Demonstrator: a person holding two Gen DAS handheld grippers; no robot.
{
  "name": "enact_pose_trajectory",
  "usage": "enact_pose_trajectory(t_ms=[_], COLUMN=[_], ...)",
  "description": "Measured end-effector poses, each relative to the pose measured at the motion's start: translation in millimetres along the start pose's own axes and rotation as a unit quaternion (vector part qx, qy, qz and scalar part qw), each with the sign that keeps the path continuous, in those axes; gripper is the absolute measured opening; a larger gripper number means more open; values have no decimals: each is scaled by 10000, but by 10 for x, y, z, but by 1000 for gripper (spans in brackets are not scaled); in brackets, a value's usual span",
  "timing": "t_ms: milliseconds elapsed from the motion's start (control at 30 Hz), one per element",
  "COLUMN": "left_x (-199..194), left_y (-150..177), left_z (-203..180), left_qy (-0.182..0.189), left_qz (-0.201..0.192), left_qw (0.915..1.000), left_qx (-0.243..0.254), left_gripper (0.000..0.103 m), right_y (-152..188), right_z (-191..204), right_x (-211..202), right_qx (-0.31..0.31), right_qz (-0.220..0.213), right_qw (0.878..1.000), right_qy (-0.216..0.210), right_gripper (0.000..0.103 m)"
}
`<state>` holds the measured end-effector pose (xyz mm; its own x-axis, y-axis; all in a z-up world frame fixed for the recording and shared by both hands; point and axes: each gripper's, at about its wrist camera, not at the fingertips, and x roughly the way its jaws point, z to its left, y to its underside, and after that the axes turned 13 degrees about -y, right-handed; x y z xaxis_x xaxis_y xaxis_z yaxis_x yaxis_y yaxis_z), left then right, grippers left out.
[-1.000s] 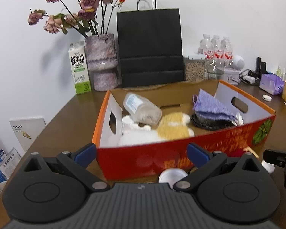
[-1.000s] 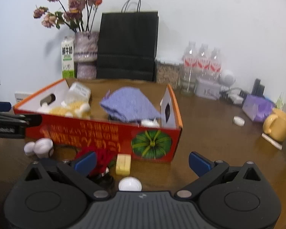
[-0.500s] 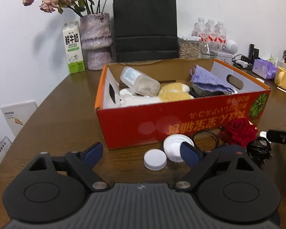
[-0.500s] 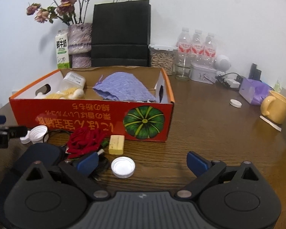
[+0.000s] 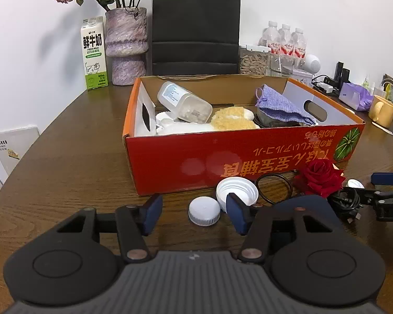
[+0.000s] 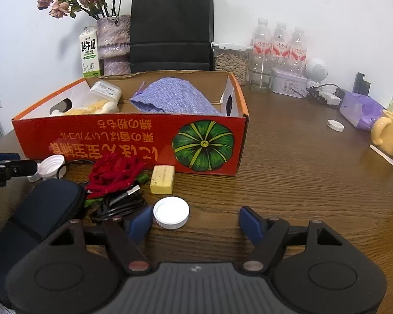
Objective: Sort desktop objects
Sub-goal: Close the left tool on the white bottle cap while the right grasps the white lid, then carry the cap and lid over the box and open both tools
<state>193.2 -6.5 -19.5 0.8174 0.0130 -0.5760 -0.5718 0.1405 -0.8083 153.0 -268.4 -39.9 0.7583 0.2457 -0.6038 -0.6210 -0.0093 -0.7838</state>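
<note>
An orange cardboard box [image 5: 249,154] [image 6: 133,136] stands on the wooden table, holding a clear jar [image 5: 184,102], a yellow plush [image 5: 233,123] and a purple cloth [image 5: 280,106]. In front of it lie two white lids [image 5: 204,211] [image 5: 237,191], a black ring [image 5: 273,188], a red rose [image 5: 319,176] [image 6: 115,170], a black cable [image 6: 120,204], a yellow block [image 6: 162,175], a white lid [image 6: 171,212] and a dark pouch [image 6: 47,209]. My left gripper [image 5: 194,214] is open around the small lid, low over the table. My right gripper [image 6: 196,222] is open and empty beside the white lid.
At the back stand a black paper bag [image 5: 196,26], a vase of dried flowers [image 5: 125,47], a milk carton [image 5: 93,52], water bottles [image 6: 277,47] and a seed jar [image 6: 232,62]. A yellow mug [image 6: 390,137], a purple packet [image 6: 361,110] and a small lid [image 6: 335,125] lie to the right.
Both grippers pulled back from the box and dropped lower, so the items in front of it came into view. The left gripper's fingers have closed in somewhat around the small lid.
</note>
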Motion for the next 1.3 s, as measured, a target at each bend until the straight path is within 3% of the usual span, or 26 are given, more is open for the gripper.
enact_pose_trajectory(t_ms=[333, 400, 433, 467, 500, 533, 1067, 1300], left_x=[137, 161, 164, 162, 160, 161, 118, -114], left_y=[30, 24, 25, 26, 27, 28, 54, 22], left_z=[-14, -41, -50, -56, -60, -60, -91, -6], left_qy=[-127, -154, -147, -123, -129, -129, -226, -317], left_qz=[218, 173, 147, 126, 113, 108, -25, -403], left_qw=[9997, 9997, 9998, 9998, 9998, 9999, 9997, 9985], left_qx=[47, 49, 53, 50, 44, 39, 19, -181], left_gripper=[49, 45, 38, 29, 29, 29, 29, 29], right_y=[-4, -5, -5, -5, -6, -6, -2, -77], right_z=[2, 20, 35, 54, 73, 91, 106, 119], right_x=[18, 13, 9, 4, 0, 0, -47, -205], right_qx=[-18, -49, -81, -118, -153, -186, -127, -134], right_qz=[-40, -59, -73, -90, -109, -108, -247, -539], right_qw=[10000, 9999, 9998, 9997, 9995, 9995, 9993, 9980], right_qy=[-60, -131, -170, -207, -235, -242, -254, -304], right_gripper=[72, 65, 56, 41, 31, 27, 27, 27])
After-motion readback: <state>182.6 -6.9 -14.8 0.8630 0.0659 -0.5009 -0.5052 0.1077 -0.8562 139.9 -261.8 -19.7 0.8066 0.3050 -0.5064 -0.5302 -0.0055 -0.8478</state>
